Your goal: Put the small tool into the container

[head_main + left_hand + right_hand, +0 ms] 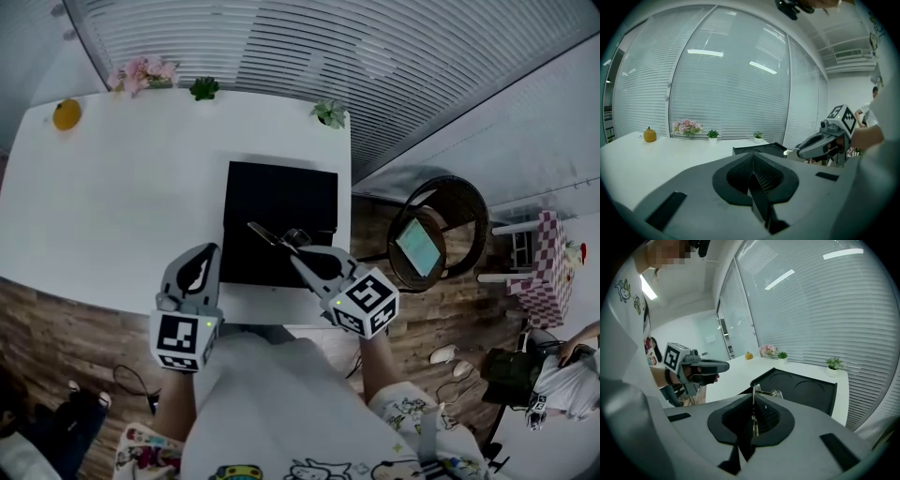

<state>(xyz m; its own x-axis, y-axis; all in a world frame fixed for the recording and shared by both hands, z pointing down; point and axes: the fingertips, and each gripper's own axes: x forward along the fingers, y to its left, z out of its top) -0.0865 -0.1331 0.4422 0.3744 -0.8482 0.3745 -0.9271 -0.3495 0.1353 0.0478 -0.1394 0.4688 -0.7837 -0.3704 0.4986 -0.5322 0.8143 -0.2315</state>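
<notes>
A black tray-like container (281, 197) lies on the white table (122, 206), near its right edge. My right gripper (298, 255) is shut on a thin metal tool (270, 235), which sticks out over the container's near part. In the right gripper view the tool (756, 391) shows as a slim strip pinched between the jaws, above the container (806, 392). My left gripper (210, 250) hovers just left of the container, its jaws together and nothing in them. The left gripper view has the container (757, 149) ahead and the right gripper (798, 150) to the right.
An orange fruit (66, 114), pink flowers (142, 72) and two small potted plants (203, 89) (330, 113) line the table's far edge. Right of the table stand a round stool with a tablet (419, 246) and a pink checkered chair (544, 272).
</notes>
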